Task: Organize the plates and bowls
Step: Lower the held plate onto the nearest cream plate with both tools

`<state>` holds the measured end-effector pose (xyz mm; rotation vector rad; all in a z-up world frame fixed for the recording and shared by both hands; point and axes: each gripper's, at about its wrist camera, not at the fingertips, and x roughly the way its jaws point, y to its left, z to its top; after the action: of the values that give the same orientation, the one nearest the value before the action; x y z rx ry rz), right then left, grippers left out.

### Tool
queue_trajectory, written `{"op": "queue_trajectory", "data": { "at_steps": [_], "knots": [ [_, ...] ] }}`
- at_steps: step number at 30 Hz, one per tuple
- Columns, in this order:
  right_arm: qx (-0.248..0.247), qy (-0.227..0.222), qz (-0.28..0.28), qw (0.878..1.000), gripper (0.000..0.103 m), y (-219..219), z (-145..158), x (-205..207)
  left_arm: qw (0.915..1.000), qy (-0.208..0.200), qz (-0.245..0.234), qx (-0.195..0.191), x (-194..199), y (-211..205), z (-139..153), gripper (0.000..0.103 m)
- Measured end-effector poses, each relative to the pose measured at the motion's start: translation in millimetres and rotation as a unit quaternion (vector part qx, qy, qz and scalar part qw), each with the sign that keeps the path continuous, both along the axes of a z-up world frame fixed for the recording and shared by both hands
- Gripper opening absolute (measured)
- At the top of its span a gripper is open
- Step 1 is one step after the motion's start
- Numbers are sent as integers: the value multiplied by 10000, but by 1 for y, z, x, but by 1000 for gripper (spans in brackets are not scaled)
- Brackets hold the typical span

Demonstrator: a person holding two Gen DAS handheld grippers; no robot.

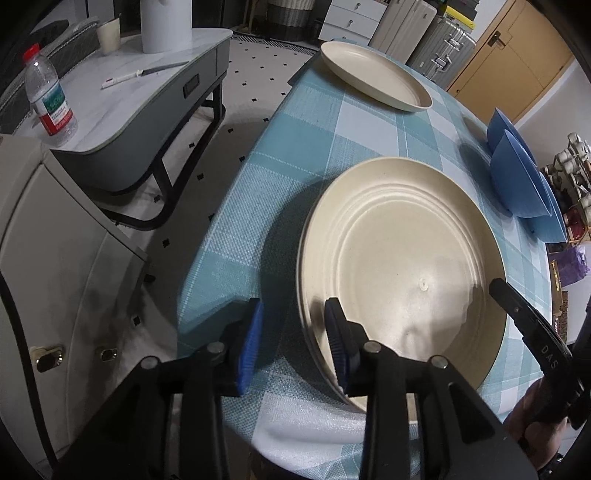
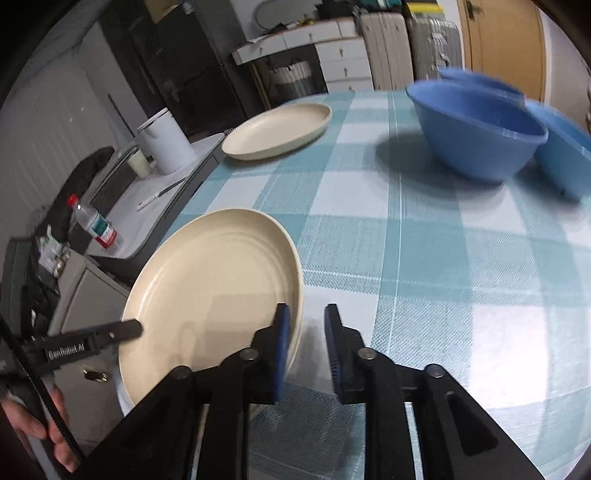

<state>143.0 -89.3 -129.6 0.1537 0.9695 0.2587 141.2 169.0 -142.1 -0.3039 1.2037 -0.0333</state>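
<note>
Your left gripper is open, its fingers on each side of the near plates' rim, holding nothing. Your right gripper is open too, around that stack's other edge. Another plate sits far back, blue bowls on the right.

A table under a blue and white checked cloth is filling the middle of the room. Beside it a low grey side table is standing on a dark curved frame, carrying a water bottle with a red cap, a white cylinder, a small cup and a pen. The floor is showing pale tiles with small dark diamonds. Against the far wall a white chest of drawers and ribbed suitcases are lining up near a wooden door. A beige cabinet with brass fittings is sitting closest.
</note>
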Motion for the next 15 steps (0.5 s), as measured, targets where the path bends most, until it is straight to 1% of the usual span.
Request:
{"op": "queue_trajectory", "data": {
  "at_steps": [2,3,5,7,13,15],
  "knots": [
    [67,75,-20,9999,27,-1,-4,3,10000,-29,-16,-45,0,-1,0,39],
    [71,122,-12,9999,29,0,-6,4,9999,-24,-39,-95,0,-1,0,40],
    [36,244,-4,9997,38,3,-11,6,9998,-30,-57,-167,1,-3,0,41],
    [98,297,-2,9995,42,4,-15,7,9997,-27,-90,-209,1,-5,0,41],
    [503,501,174,9973,44,7,-22,11,9994,-22,-144,-328,0,-7,0,41],
    [491,520,244,9971,44,11,-22,11,9993,-29,-135,-354,0,-7,-1,42]
  ]
}}
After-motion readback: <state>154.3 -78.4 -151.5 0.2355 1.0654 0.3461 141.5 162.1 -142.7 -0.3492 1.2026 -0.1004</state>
